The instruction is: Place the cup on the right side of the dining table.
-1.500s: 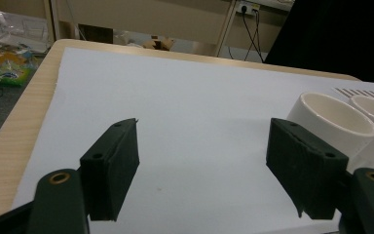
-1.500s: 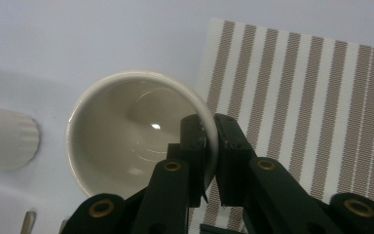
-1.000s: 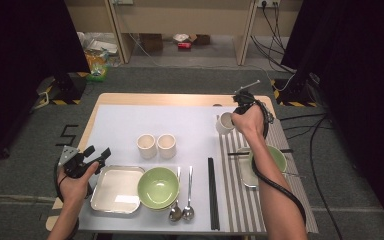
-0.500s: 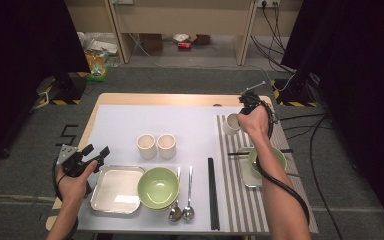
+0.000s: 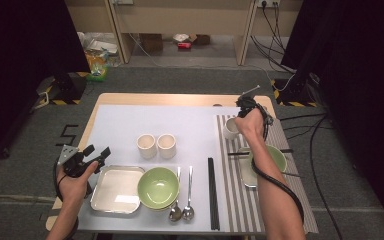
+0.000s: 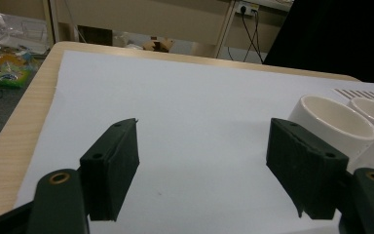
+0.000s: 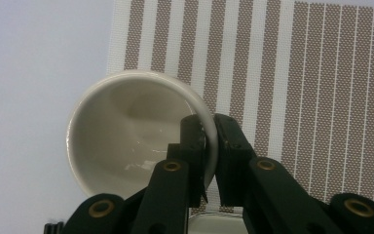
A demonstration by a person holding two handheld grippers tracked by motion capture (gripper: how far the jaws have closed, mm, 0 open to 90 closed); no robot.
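Pinching the rim of a glossy white ceramic cup (image 7: 136, 131), the right gripper (image 7: 208, 146) has one black jaw inside the round bowl of the cup and one outside its wall, clamped on it. In the high view this cup (image 5: 230, 128) sits right of centre, at the left edge of the brown-and-white striped woven placemat (image 5: 230, 170), where that mat meets the smooth white table cover (image 5: 180, 122). The left gripper (image 5: 82, 159), at the lower left of the high view, has its jaws spread wide with nothing between them. In the left gripper view bare white cover lies ahead of it, with two more white cups (image 6: 338, 129) at the right edge. Lower on the mat stand a green bowl (image 5: 277, 157) on a metal tray and chopsticks, under the right forearm. Lower centre of the high view hold a square metal tray (image 5: 117, 189), a green bowl (image 5: 159, 187), two steel spoons (image 5: 182, 200) and black chopsticks (image 5: 213, 192).
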